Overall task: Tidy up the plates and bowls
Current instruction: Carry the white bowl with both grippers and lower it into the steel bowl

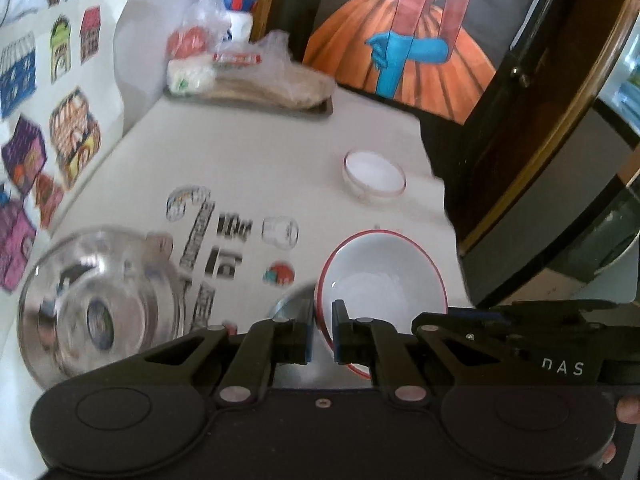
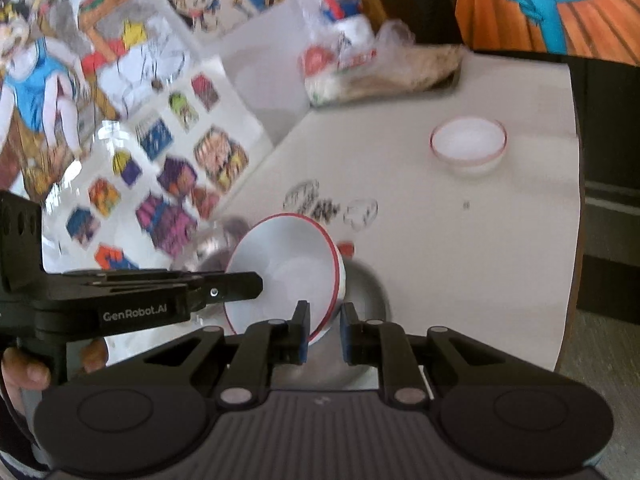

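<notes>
Seemingly clenched the left gripper (image 1: 322,336) on the near rim of the red-rimmed bowl (image 1: 380,280), seen from the left wrist, with the rim passing between the two blue pads. Held that bowl tipped up on its edge rather than flat, its mouth turned up and towards the camera, its plain white inside on show. Kept it low over the bench (image 1: 260,152), just above a grey dish (image 1: 292,304) of which only a sliver showed. Stood a small bowl (image 1: 374,176) upright farther back near the bench's right edge, white within. Lay a clear glass bowl (image 1: 100,300) on the left, blurred. Carried plastic-wrapped packs on a tray (image 1: 320,110) at the far end.

Then, from the right wrist, straddled the same bowl's rim with the right gripper (image 2: 324,332), pads standing apart, rim close to the left-hand pad and a gap showing before the other: released, not pinching. Faced the bowl's mouth leftward towards the picture wall, base over the grey dish. Reached in from the left with the left gripper, one finger lying across the bowl's inside.
</notes>
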Demonstrator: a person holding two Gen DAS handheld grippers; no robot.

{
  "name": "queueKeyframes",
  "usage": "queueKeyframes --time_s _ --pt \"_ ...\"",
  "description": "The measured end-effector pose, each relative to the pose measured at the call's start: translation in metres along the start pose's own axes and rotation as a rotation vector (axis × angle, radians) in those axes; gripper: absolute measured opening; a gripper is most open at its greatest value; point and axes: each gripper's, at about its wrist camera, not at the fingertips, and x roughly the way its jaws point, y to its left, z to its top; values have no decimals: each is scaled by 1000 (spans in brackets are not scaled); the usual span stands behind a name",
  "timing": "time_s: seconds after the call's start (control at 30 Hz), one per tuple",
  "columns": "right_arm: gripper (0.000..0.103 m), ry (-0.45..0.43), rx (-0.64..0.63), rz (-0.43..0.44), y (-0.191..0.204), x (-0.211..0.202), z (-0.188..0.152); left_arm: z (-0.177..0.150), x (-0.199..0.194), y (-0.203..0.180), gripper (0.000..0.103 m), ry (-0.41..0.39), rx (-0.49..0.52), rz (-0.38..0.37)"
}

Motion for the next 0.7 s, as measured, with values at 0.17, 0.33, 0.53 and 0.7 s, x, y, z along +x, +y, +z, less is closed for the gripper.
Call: queueKeyframes --time_s 0.17,0.33,0.53,0.7 --pt "19 57 -6 -24 2 10 -8 -11 12 3 9 47 -4 14" --pt "19 105 -25 -45 2 20 -5 -12 22 1 9 76 20 42" --pt "19 160 -61 -77 4 34 -2 -11 36 0 9 127 37 72" --pt "19 185 -80 -87 8 41 1 -11 44 3 9 156 28 80"
